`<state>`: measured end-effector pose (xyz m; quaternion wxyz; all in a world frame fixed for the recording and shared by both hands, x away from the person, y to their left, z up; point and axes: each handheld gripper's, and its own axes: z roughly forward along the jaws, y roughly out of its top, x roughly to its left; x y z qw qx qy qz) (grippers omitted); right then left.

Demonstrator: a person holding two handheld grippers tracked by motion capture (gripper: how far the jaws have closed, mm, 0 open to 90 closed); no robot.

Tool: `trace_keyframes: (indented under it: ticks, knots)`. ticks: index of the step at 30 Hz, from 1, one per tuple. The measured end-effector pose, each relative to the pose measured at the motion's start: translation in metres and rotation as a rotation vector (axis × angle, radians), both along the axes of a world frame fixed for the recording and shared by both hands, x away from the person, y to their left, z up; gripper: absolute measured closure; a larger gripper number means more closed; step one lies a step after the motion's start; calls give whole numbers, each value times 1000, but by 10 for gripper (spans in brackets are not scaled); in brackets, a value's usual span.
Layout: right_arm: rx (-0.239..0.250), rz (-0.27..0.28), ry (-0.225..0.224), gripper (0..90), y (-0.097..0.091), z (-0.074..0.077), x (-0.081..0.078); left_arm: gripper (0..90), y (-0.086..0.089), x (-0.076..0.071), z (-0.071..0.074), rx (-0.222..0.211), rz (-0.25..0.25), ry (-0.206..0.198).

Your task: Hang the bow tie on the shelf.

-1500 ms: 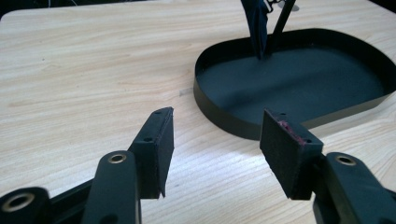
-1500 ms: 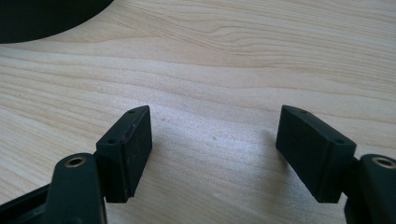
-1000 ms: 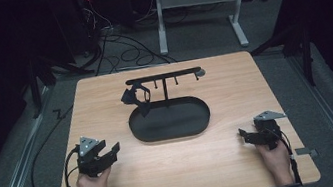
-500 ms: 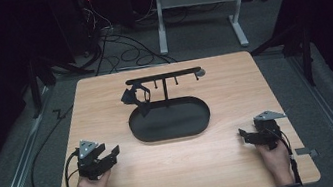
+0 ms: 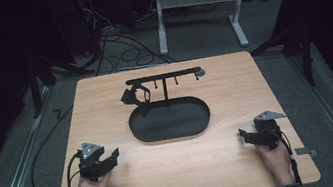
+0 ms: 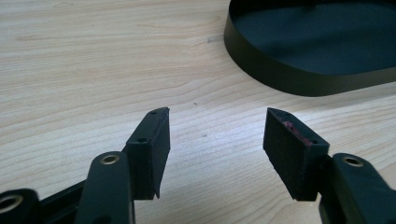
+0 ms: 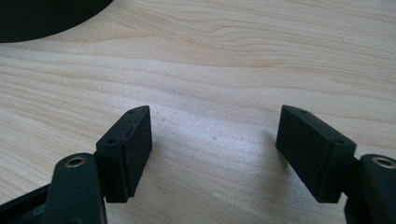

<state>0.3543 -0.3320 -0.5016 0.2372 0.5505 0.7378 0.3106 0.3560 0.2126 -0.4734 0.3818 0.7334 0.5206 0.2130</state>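
Resting on the desk (image 5: 236,97), my left hand-held gripper (image 6: 215,135) sits wide open and empty. My right hand-held gripper (image 7: 215,140) likewise gapes empty. The black oval tray (image 5: 170,132) lies at 12 o'clock.

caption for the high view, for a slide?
Two hand-held grippers, left and right, rest open on a wooden table flanking a black oval tray with hanger stand.

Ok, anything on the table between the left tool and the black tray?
Nothing: in the left gripper view only bare wood runs from the open left tool to the black tray; the high view agrees.
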Motion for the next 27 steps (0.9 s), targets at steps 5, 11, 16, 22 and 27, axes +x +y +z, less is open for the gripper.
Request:
trace_keyframes:
  ticks: [5, 11, 16, 22, 27]
  knots:
    - [1, 0, -1, 282, 0, 0, 0, 417, 2, 1, -6, 21, 14, 6]
    - [0, 0, 0, 282, 0, 0, 0, 418, 3, 2, -11, 35, 25, 16]
    - [0, 0, 0, 282, 0, 0, 0, 418, 6, 3, -14, 40, 36, 20]
    - [1, 0, -1, 282, 0, 0, 0, 416, 6, 2, -18, 71, 46, 22]
    - [0, 0, 0, 282, 0, 0, 0, 415, 7, 2, -19, 80, 56, 16]
